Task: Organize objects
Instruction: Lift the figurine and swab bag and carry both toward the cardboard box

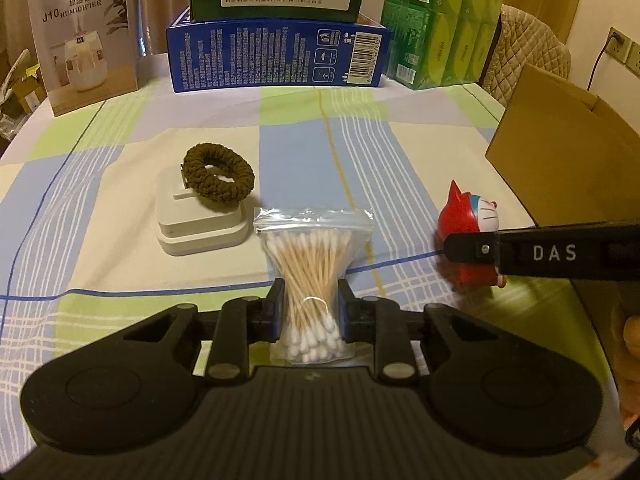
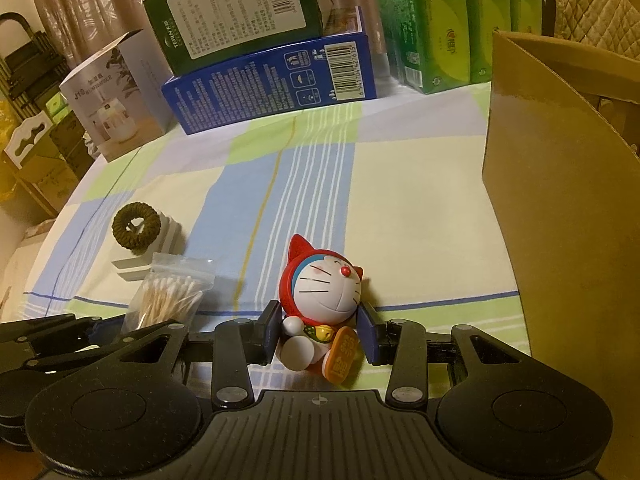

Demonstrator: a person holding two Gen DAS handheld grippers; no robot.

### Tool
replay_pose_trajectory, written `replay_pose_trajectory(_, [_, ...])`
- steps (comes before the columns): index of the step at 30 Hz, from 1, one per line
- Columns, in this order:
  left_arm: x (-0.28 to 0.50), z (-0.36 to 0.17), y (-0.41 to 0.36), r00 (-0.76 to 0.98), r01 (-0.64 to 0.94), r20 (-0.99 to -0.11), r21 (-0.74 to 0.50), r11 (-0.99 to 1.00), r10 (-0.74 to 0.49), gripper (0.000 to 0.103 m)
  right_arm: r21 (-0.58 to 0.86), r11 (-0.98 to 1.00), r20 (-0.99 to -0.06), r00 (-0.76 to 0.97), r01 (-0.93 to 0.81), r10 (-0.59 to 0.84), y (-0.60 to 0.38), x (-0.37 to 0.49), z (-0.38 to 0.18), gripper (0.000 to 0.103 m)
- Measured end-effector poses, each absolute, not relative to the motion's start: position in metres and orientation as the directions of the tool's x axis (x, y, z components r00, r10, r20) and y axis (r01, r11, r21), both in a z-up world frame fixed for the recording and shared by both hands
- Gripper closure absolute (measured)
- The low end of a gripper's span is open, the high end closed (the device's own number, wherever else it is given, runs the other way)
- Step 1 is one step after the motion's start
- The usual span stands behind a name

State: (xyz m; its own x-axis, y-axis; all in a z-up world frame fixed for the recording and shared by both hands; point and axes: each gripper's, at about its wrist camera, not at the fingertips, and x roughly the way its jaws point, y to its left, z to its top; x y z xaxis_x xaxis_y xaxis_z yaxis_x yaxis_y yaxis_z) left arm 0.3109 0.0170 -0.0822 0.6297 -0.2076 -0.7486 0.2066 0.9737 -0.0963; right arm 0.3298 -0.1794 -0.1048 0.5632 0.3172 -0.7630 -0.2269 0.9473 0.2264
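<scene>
only right wrist view shows cat figurine's (image 2: 320, 304) face, right gripper (image 2: 319, 334) clamping it.

My left hand-held gripper (image 1: 308, 308) pinched the clear zip bag of cotton swabs (image 1: 310, 276) at its waist, so the wooden sticks fanned out above and below. The bag lay on the checked cloth just beside a white block (image 1: 200, 224), on which a brown hair tie (image 1: 218, 178) leaned. My right hand-held gripper (image 2: 320, 338) clasped the cat figure (image 2: 320, 300), red-hooded, white-faced, sitting upright with an orange plaque at its foot. A brown carton (image 2: 560, 220) stood open near it, on the right.
</scene>
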Motion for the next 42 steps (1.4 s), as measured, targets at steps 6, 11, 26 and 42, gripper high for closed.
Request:
replay_pose_trajectory(6, [0.299,-0.071,0.021,0.638,0.184,-0.743,-0.106,0.977,-0.201,0.082,0.242,0.944,-0.760,0.561,-0.226,0.329,-0.181,0.320,-0.099,0.066])
replay_pose_trajectory(11, [0.282,-0.057,0.022,0.653,0.155,-0.736,-0.099,0.983,-0.177,0.082,0.257,0.936,-0.752,0.560,-0.239,0.349,-0.181,0.305,-0.090,0.066])
replay_pose_trajectory(26, [0.194,-0.008,0.033,0.692,0.014,-0.711,-0.154,0.988,-0.121,0.082,0.311,0.913,-0.703,0.584,-0.263,0.407,-0.193,0.219,-0.040,0.066])
replay_pose_trajectory(42, [0.114,0.049,0.013,0.721,0.015,-0.684,-0.144,0.989,-0.110,0.082,0.303,0.912,-0.677,0.611,-0.277,0.410,-0.215,0.133,0.013,0.066])
